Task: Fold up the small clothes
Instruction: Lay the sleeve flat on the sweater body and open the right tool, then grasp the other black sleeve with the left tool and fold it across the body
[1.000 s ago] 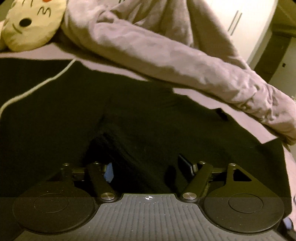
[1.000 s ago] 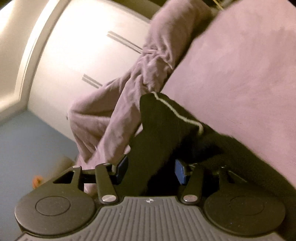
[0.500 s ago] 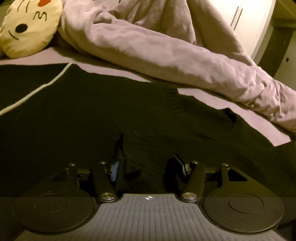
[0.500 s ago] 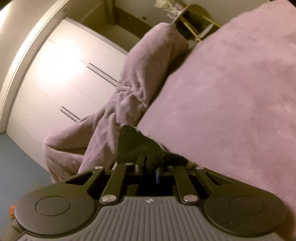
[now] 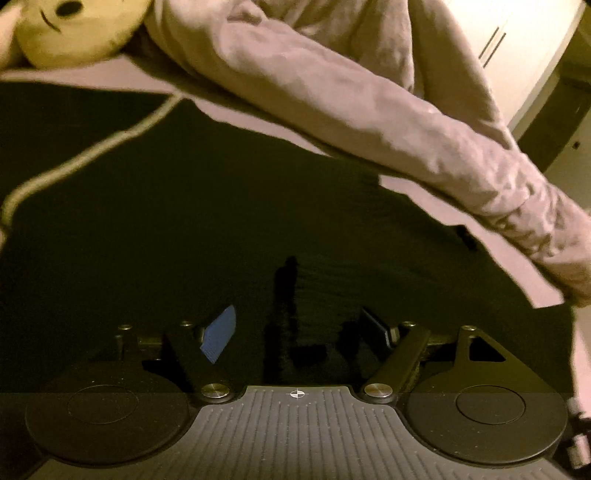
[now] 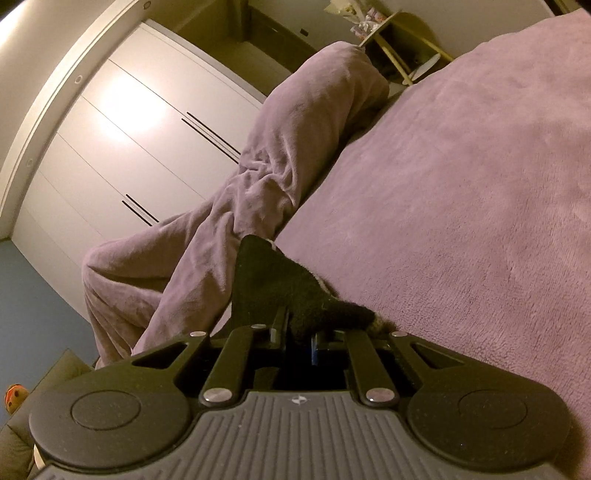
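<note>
A black knit garment (image 5: 221, 221) with a pale trim line (image 5: 85, 155) lies spread flat on the purple bed cover (image 5: 436, 199). My left gripper (image 5: 299, 328) hovers low over its middle, jaws opening, with only a small raised pleat of black cloth (image 5: 284, 295) standing between the blue pads, which do not press it. In the right wrist view my right gripper (image 6: 299, 332) is shut on a corner of the black garment (image 6: 280, 280), which sticks up ahead of the fingers at the bed's edge.
A rumpled purple blanket (image 5: 351, 96) lies along the far side of the garment and hangs off the bed (image 6: 207, 251). A yellow plush toy (image 5: 74, 33) sits at the far left. White wardrobe doors (image 6: 122, 147) stand beyond the bed.
My right gripper closed on the black corner and tilted up. My left gripper pinched a fold of the garment, then spread its pads again and shifted slightly across the cloth.
</note>
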Tool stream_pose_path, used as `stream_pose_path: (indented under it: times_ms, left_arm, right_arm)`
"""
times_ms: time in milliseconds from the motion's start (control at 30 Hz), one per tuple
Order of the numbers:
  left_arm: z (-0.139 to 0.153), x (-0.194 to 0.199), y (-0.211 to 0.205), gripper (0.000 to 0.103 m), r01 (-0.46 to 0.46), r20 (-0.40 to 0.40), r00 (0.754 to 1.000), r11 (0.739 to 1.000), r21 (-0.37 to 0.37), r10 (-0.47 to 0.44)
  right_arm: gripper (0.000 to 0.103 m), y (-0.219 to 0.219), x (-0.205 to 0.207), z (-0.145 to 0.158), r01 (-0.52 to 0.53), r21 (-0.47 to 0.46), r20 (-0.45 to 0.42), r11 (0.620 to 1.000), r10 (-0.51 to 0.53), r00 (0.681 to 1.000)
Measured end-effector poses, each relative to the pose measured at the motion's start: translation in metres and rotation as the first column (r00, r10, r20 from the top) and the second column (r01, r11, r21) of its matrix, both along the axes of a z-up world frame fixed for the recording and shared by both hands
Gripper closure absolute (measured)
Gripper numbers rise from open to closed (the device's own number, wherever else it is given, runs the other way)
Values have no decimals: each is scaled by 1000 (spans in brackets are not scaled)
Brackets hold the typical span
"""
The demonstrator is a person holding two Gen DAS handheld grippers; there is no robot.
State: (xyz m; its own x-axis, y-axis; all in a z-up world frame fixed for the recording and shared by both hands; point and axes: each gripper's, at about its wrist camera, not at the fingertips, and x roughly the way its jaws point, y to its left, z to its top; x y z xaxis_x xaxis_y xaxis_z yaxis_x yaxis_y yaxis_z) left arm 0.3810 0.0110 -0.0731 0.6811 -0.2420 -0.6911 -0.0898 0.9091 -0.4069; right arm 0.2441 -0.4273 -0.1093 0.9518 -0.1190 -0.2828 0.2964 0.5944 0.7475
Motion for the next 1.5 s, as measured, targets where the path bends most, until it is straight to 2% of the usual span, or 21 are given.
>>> stream_pose_path:
  times_ms: [67,133,167,200,300,400,533,633,700,800,833,867,900,933,1000,1100,1200,1267,1333,1400,1500]
  left_arm:
    - [-1,7,-4,51,10,-13,1000,1000,-26,-10]
    - [-1,14,-12,65,27,-18,999,1000,14,-26]
    - [1,16,-15,81,37,-7,999,999,37,-37]
    - [3,18,-18,86,63,10,998,997,42,-64]
    - [19,18,-25,89,91,86,991,991,99,-100]
    - [37,16,-36,90,110,186,972,974,196,-147]
    - [42,13,-37,90,97,253,954,963,250,-162]
    - [34,12,-33,89,83,255,954,959,272,-155]
    - [22,13,-28,88,70,220,966,960,272,-133]
    - [-2,19,-25,79,52,128,987,941,335,-100]
    - [-2,17,-24,74,49,145,984,942,333,-102]
    - [1,15,-23,54,40,146,985,940,338,-94]
    - [5,13,-21,39,24,140,987,939,343,-77]
    - [10,10,-17,16,8,131,990,940,342,-57]
    - [19,-2,-4,13,-9,154,987,952,305,-40]
    - [28,-19,31,8,5,129,991,978,206,-32]
    - [36,-41,91,8,-31,117,993,997,74,22]
    - [40,-50,133,7,-90,113,990,995,32,85]
    - [41,-58,182,7,-179,110,978,984,8,177]
    - [37,-61,226,7,-277,86,957,961,-16,277]
    - [27,-62,290,7,-402,43,910,904,-144,412]
  right_arm:
    - [94,1,0,-1,-1,-4,0,1000,1,1000]
    - [94,1,0,-1,-2,-8,0,1000,2,1000]
    - [94,1,0,-1,-2,-8,1,1000,2,1000]
    - [94,1,0,-1,-3,-9,1,1000,3,1000]
    - [93,2,0,-1,-5,-13,7,1000,5,1000]
    - [92,3,-1,-2,-9,-16,14,1000,9,1000]
    - [90,3,-1,-2,-17,-16,26,1000,18,1000]
    - [89,4,-2,-2,-27,-22,29,999,27,999]
    - [88,5,-1,-2,-29,-27,23,999,30,999]
    - [88,6,1,-2,-33,-39,10,999,33,999]
    - [88,6,1,-2,-34,-41,6,999,35,999]
    - [88,6,2,-2,-35,-42,4,999,35,999]
    - [88,6,1,-3,-35,-41,3,999,35,999]
    - [88,6,1,-2,-35,-40,2,999,35,999]
    - [88,7,2,-1,-36,-41,-2,999,36,999]
    - [84,7,2,1,-50,-30,-7,998,50,999]
    - [69,19,-4,11,-83,-22,-81,996,81,993]
    - [47,41,-16,23,-119,-69,-143,991,108,984]
    - [26,72,-35,33,-174,-116,-144,978,157,977]
    - [23,102,-50,36,-226,-156,-140,961,205,969]
    - [19,141,-59,29,-246,-261,-180,933,204,962]
